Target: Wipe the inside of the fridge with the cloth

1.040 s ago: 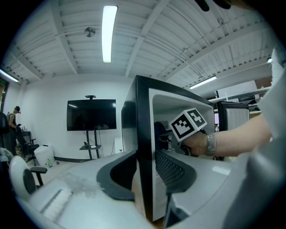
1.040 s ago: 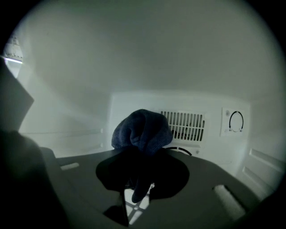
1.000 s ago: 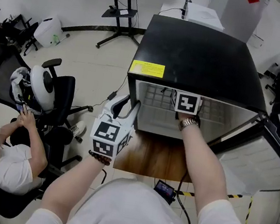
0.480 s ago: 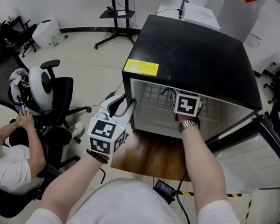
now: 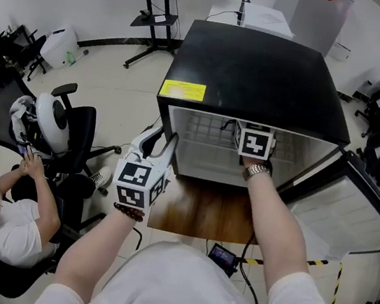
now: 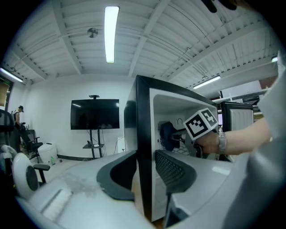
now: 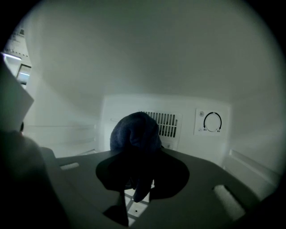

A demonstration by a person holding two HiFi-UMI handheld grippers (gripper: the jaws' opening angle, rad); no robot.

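Mid-wipe. My right gripper (image 7: 140, 179) is pinched tight on the bunched dark blue cloth (image 7: 134, 134), deep inside the black mini fridge (image 5: 258, 73) at 12 o'clock, near the slatted white vent (image 7: 164, 124). My left gripper (image 5: 164, 141), jaws half apart, clamps the fridge's left wall edge at 10 o'clock. Next, I think: press the cloth on the liner and sweep.

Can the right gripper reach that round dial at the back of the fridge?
Probably yes: the right gripper, clamping the blue cloth, is inside the open fridge, and nothing stands before the dial.
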